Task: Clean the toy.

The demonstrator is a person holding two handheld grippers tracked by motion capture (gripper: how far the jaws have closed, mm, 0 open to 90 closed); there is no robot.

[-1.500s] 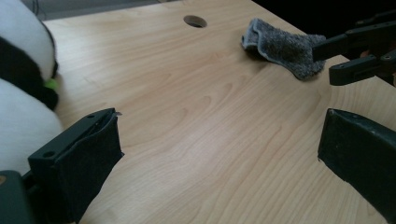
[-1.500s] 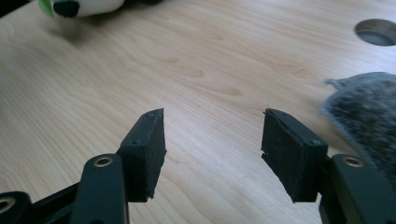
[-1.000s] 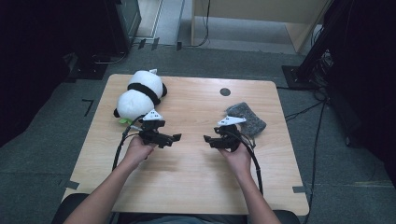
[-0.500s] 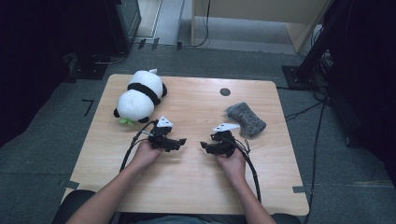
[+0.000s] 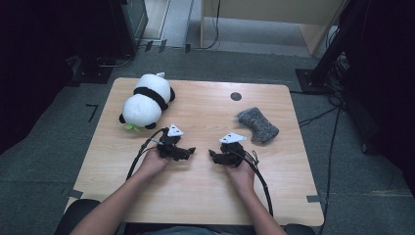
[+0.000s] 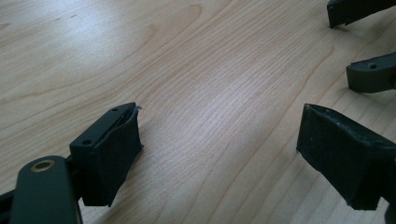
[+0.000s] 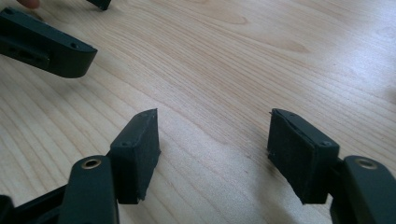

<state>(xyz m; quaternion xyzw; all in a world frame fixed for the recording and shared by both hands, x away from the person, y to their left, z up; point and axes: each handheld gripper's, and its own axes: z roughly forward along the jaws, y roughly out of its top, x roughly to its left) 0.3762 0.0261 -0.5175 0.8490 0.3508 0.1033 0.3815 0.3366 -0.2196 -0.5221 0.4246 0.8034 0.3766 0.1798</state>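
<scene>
Both low over the bare middle of the wooden table [image 5: 205, 196], tips turned toward each other. Left gripper [image 5: 188, 152]: jaws apart over plain wood, nothing between, narrowed from wider a moment back. Right gripper [image 5: 214, 155]: jaws also apart and empty, just been opening. Plush panda [image 5: 147, 100] lying on its side at the far left of the table, well apart from the left gripper. Grey felt-like pad [image 5: 258, 124], perhaps a sponge, near the right gripper, untouched.
</scene>
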